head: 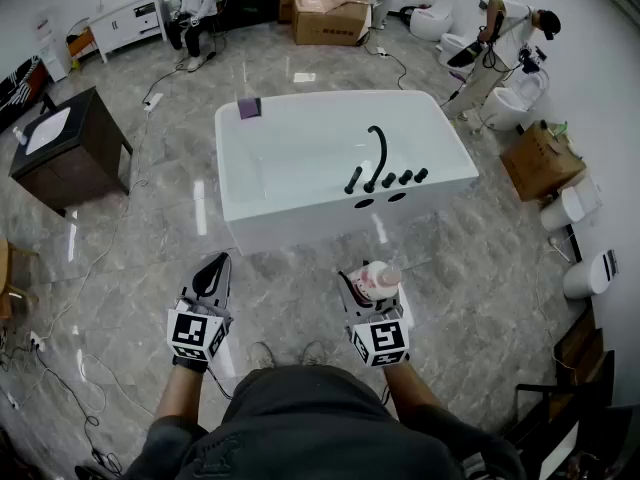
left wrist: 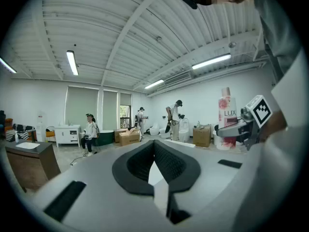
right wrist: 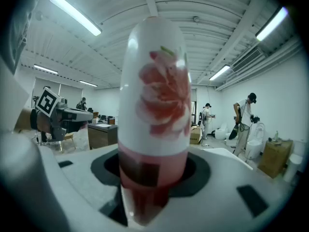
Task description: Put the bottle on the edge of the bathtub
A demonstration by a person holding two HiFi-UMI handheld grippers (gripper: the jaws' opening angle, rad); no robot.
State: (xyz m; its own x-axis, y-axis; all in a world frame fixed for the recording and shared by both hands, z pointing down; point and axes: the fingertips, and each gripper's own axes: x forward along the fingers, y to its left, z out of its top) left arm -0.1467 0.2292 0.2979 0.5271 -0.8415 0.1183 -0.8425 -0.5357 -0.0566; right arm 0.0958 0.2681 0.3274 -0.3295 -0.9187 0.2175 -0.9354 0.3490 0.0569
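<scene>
A white and pink bottle with a flower print stands upright between the jaws of my right gripper, which is shut on it. In the right gripper view the bottle fills the middle, its pink base gripped by the black pads. My left gripper hangs at the left with its jaws together and nothing in them; in its own view the gripper shows its pads meeting. The white bathtub with a black tap lies ahead of both grippers, a stretch of floor away.
A purple pad sits on the tub's far left rim. A dark cabinet stands at the left. Cardboard boxes, toilets and people stand further back. Cables trail over the marble floor.
</scene>
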